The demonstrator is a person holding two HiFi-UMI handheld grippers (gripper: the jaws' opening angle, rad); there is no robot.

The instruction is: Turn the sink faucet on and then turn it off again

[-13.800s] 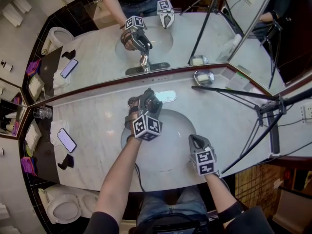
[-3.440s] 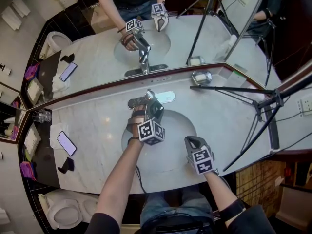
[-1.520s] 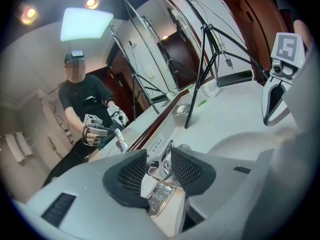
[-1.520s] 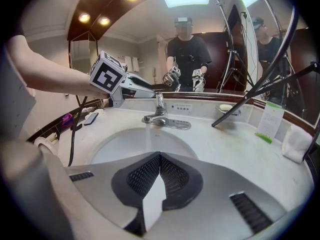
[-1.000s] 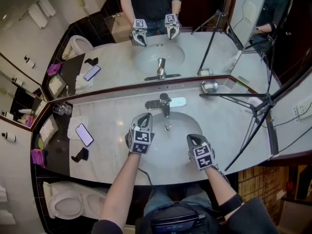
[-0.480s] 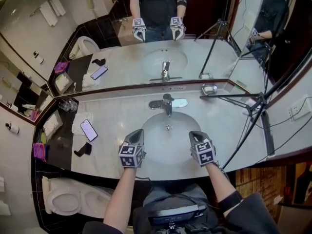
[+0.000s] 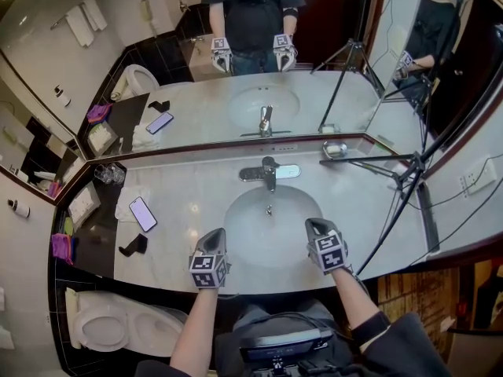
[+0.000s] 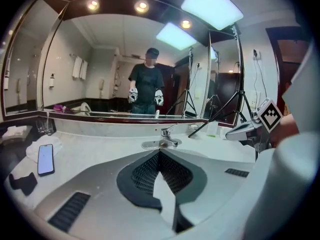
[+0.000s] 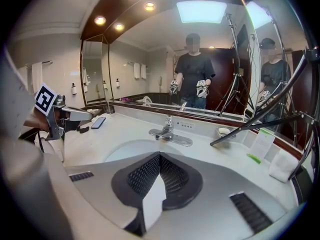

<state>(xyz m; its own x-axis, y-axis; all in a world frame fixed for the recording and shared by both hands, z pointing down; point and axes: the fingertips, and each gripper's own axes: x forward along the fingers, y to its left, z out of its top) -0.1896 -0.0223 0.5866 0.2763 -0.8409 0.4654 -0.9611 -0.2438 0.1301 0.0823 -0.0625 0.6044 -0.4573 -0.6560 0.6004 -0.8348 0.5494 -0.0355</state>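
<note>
Both grippers are hanging over the front edge of the surface point(image 7: 181, 199), one on each side of the sink basin point(image 7: 267, 225). The left gripper point(image 7: 218, 235) sits by the basin's front-left rim and the right gripper point(image 7: 313, 225) by its front-right rim. Both point toward the back edge. Going by each gripper's own view, both sets of jaws are closed all the way, with the ribbed pads meeting and nothing between them.

The faucet point(image 7: 268, 171) is at the middle of the back edge, right behind the basin, on its chrome base plate, spout reaching out over the bowl. Neither gripper is touching it and both are well apart from it.

Other stuff: a phone point(image 7: 143, 214) lies on a white cloth near the left end of the surface. A soap dish point(image 7: 334, 149) is at the back edge, right of the faucet. A tripod point(image 7: 402, 185) leans across the right end, and the mirror point(image 7: 196, 100) runs along the back.
</note>
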